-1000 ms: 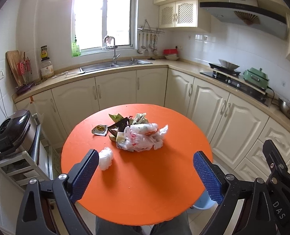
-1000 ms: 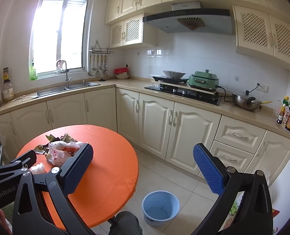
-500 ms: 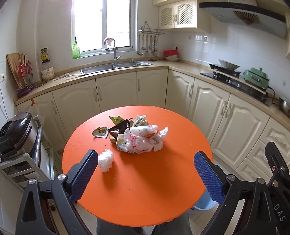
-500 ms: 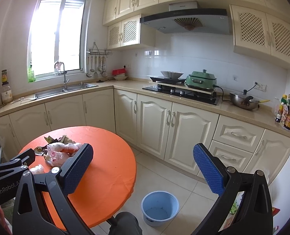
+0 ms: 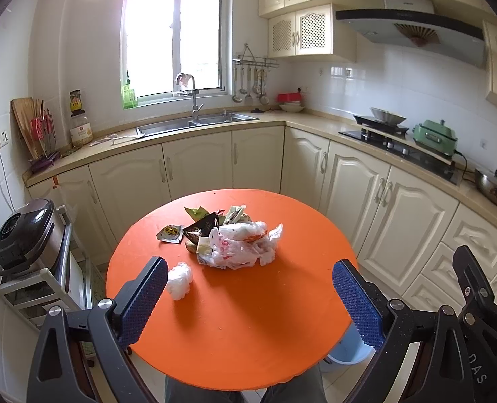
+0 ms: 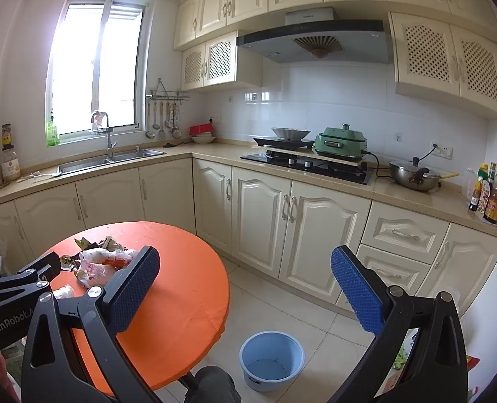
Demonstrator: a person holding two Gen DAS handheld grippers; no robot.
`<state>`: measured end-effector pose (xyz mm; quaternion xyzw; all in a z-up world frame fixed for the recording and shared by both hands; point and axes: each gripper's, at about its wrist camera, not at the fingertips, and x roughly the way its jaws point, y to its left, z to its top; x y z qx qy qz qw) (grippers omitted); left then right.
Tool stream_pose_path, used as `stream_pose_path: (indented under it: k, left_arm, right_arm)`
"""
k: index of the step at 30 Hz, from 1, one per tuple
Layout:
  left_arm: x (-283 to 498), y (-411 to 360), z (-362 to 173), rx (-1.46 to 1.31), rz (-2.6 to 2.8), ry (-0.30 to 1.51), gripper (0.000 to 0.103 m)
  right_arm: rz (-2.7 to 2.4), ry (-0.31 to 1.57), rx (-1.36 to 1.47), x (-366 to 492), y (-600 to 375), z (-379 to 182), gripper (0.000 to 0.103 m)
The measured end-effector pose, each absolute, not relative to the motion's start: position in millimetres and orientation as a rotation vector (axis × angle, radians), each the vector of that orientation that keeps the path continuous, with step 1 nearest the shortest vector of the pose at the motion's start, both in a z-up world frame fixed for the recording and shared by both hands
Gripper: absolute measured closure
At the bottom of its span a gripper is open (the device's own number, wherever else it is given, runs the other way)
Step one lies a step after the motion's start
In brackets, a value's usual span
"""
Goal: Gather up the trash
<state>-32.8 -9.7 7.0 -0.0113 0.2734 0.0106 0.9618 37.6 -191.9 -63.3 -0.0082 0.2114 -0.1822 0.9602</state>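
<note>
A round orange tabletop point(image 5: 248, 329) stands in the middle of a cream-coloured kitchen. Toward its far side lies a heap of trash: a crumpled white plastic bag with red print point(image 5: 240, 247) sits on top and in front, with dark and green snack wrappers point(image 5: 203, 223) poking out behind it. A small yellow-and-silver sachet point(image 5: 170, 233) lies flat just to the left of the heap, apart from it. A balled-up wad of clear plastic point(image 5: 180, 279) rests alone on the tabletop, nearer the camera and to the left of the heap.

The left gripper point(image 5: 248, 297) hovers above the near part of the tabletop, its jaws spread wide and holding nothing; the plastic wad shows just beside its left blue pad. The right gripper point(image 6: 245, 282) is held off the right edge of the tabletop, over the tiled floor point(image 6: 282, 305), jaws likewise spread wide and empty. In the right wrist view the left gripper's black body enters from the left edge, in front of the heap.

A light blue bucket point(image 6: 271, 364) stands on the floor beside the tabletop's right edge, low between the right gripper's fingers; only dark specks show on its bottom. Behind, a steel sink point(image 5: 194, 122) sits under the window, and a green electric cooker point(image 6: 341, 142) stands by the hob.
</note>
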Motion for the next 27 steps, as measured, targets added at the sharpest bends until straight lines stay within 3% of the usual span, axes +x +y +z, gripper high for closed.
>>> stream_pose_path:
  k: [27]
  left_arm:
    - [-42.5,-14.0,8.8,-0.021,0.003,0.532,0.003]
  right_arm:
    - [-0.385,0.409,-0.012,28.8,-194.4,-57.4,0.000]
